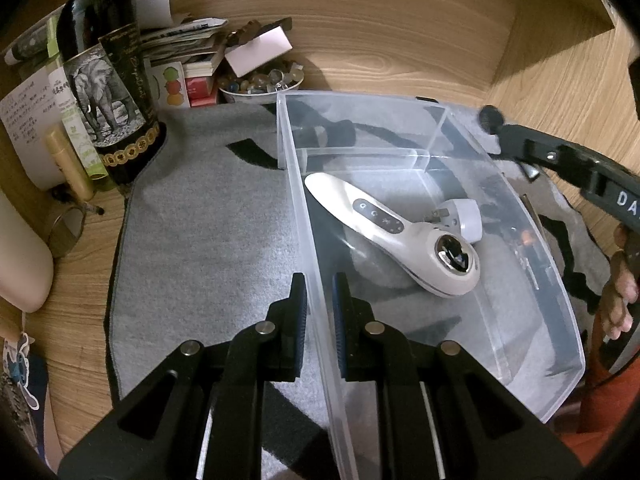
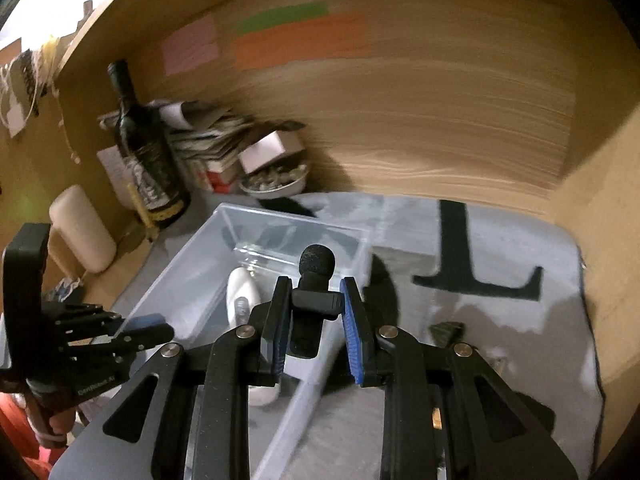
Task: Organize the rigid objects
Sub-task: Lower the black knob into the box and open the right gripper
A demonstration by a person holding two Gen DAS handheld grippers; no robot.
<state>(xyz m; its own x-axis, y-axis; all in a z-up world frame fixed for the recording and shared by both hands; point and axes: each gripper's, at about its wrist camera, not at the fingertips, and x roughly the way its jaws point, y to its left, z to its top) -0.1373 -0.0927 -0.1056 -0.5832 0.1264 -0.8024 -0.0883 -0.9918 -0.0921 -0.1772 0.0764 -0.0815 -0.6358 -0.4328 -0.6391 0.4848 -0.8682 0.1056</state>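
A clear plastic divided bin (image 1: 532,312) sits on a grey mat. Inside lie a white handheld device (image 1: 400,236) and a white charger plug (image 1: 464,216). My left gripper (image 1: 320,300) is shut on the bin's left wall (image 1: 308,240). My right gripper (image 2: 316,312) is shut on a small black microphone with a foam tip (image 2: 316,280) and holds it above the bin's right wall (image 2: 312,392). The right gripper and the microphone's foam tip (image 1: 492,118) also show at the right of the left wrist view. The white device shows under the microphone (image 2: 242,292).
A dark wine bottle (image 1: 108,92) stands at the back left with papers, small boxes and a bowl of beads (image 1: 260,84). Wooden walls close off the back and right. A small dark object (image 2: 444,332) lies on the mat right of the bin.
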